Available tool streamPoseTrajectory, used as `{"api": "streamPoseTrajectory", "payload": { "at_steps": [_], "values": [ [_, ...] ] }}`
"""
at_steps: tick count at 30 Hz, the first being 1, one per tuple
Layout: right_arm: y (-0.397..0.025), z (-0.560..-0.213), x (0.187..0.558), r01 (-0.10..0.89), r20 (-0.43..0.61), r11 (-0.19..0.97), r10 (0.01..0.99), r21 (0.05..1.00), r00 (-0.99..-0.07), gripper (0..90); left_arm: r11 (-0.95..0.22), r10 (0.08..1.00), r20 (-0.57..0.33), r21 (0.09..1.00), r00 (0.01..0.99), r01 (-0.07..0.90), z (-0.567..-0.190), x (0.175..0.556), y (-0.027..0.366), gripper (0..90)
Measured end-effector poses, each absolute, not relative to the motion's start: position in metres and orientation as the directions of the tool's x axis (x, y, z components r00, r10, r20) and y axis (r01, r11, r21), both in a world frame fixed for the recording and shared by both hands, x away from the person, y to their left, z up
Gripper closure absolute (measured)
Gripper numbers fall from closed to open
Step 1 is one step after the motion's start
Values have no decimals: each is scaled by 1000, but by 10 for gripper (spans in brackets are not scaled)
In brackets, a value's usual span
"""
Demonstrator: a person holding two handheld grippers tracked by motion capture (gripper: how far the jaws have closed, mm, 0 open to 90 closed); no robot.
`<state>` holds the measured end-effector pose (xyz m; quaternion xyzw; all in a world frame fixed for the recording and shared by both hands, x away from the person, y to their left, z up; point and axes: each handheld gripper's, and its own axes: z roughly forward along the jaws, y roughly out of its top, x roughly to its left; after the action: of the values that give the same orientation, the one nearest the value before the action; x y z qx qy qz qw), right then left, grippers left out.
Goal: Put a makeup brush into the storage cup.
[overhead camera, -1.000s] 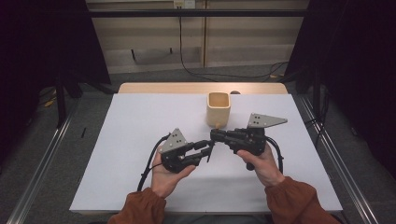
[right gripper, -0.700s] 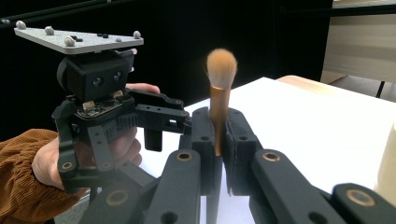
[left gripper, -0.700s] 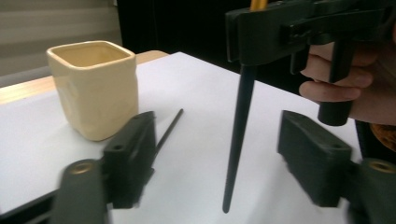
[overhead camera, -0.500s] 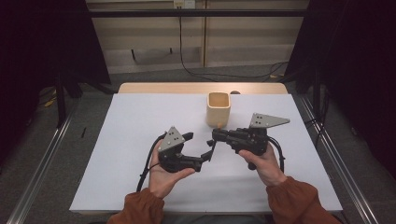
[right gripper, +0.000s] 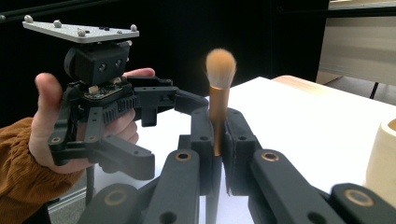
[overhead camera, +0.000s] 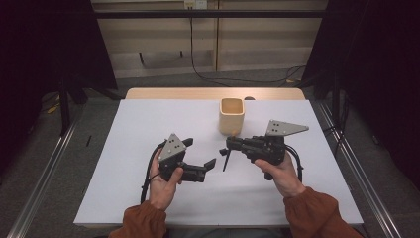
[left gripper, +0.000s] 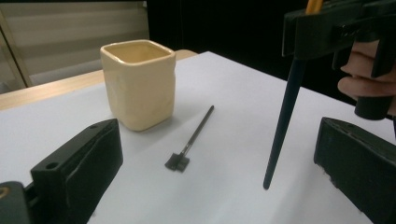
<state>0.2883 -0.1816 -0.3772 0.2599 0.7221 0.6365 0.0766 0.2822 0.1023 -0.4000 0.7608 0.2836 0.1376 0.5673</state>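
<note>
Standing on the white table (overhead camera: 124,148) are one cream cup (overhead camera: 231,115), at 12 o'clock from the two grippers, and one thin dark stick (left gripper: 191,138) lying flat beside it. The right gripper (overhead camera: 229,148) has its jaws clamped on one makeup brush (right gripper: 219,88), bristles up and handle tip just above the table. The left gripper (overhead camera: 203,161), at 9 o'clock of it, has jaws apart, holding nothing.
</note>
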Motion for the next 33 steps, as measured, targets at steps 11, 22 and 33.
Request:
{"api": "streamPoseTrajectory", "payload": {
  "at_steps": [11,22,33],
  "values": [
    [-188,-376,288,272,210,58,489,961,-846,837,-206,619,-107,934,778,292,-403,280,118,25],
    [-200,-375,290,269,205,51,519,962,-830,837,-171,658,-117,939,744,299,-405,273,141,17],
    [-206,-370,295,256,182,65,539,964,-823,836,-180,703,-101,932,704,314,-412,263,164,16]
  ]
}}
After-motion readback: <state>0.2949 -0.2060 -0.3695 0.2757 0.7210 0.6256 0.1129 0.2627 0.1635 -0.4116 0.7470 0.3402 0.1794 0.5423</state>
